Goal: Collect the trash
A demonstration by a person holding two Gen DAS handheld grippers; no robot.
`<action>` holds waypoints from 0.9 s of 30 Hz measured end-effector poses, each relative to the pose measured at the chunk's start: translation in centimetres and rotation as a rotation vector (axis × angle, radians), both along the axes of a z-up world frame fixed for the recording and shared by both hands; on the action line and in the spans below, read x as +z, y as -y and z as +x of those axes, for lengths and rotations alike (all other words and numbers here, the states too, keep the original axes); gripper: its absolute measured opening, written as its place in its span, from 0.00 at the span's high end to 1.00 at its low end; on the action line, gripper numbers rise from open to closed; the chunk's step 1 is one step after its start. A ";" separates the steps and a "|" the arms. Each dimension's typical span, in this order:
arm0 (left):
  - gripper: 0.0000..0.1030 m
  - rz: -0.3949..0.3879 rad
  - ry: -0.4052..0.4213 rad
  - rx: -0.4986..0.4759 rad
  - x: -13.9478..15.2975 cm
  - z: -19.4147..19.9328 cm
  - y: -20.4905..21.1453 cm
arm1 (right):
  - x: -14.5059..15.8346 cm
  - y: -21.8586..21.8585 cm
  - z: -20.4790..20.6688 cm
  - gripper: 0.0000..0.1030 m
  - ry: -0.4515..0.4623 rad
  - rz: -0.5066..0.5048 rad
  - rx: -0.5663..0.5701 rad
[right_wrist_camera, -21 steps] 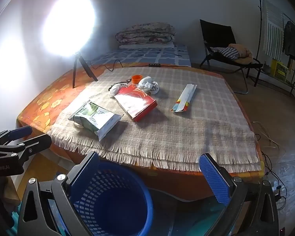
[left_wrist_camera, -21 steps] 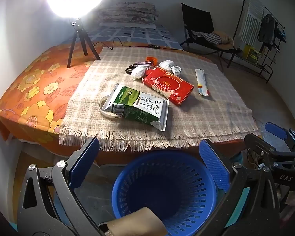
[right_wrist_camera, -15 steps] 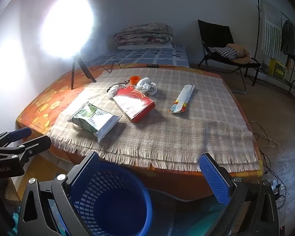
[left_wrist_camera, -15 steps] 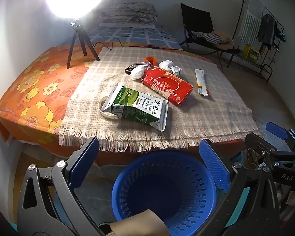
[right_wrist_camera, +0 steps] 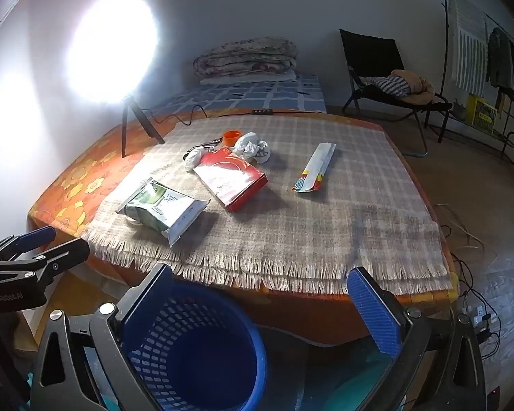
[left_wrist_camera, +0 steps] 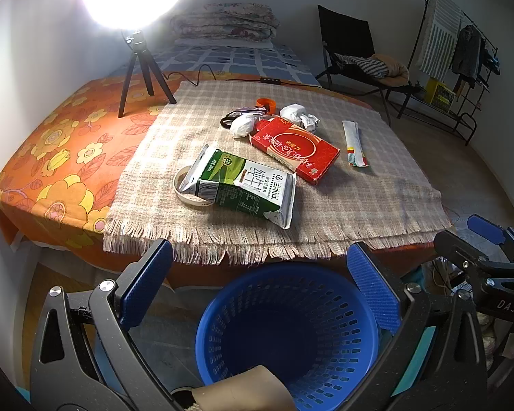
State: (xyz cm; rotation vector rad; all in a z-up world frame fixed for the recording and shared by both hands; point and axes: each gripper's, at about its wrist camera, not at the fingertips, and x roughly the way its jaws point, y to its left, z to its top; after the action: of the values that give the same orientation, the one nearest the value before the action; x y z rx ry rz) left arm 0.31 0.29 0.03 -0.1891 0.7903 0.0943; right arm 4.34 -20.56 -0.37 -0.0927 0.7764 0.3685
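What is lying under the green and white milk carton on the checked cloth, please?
A whitish ring, probably a tape roll, pokes out from beneath the milk carton at its left end. The carton covers the ring's right part, so anything else underneath is hidden.

Ring light on tripod [left_wrist_camera: 138,65], folding chair [left_wrist_camera: 351,51], folded quilt [right_wrist_camera: 245,56], clothes rack [left_wrist_camera: 462,54].

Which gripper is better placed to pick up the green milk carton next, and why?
Left, probably. The green milk carton lies almost straight ahead of the open left gripper, while it sits off to the left of the right gripper.
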 end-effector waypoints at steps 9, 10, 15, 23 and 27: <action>0.00 0.000 -0.004 0.000 0.0 0.0 0.0 | 0.0 0.0 0.0 0.00 -0.001 0.001 -0.003; 0.00 0.000 -0.004 0.000 0.0 0.0 0.0 | 0.1 0.0 0.0 0.00 -0.002 0.001 -0.004; 0.00 0.000 -0.003 0.000 -0.2 0.0 0.0 | 0.0 -0.1 0.0 0.00 -0.002 0.000 -0.003; 0.00 0.000 -0.003 0.001 -0.3 0.0 0.0 | 0.0 -0.1 0.0 0.00 -0.005 0.001 -0.003; 0.00 0.000 -0.005 0.001 -0.3 0.0 0.0 | 0.0 0.0 0.0 0.00 -0.006 0.002 -0.003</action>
State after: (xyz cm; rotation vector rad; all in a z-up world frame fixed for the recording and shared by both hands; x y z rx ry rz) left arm 0.32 0.29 -0.24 -0.1889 0.7955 0.0955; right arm 4.34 -20.52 -0.42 -0.0883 0.7818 0.3666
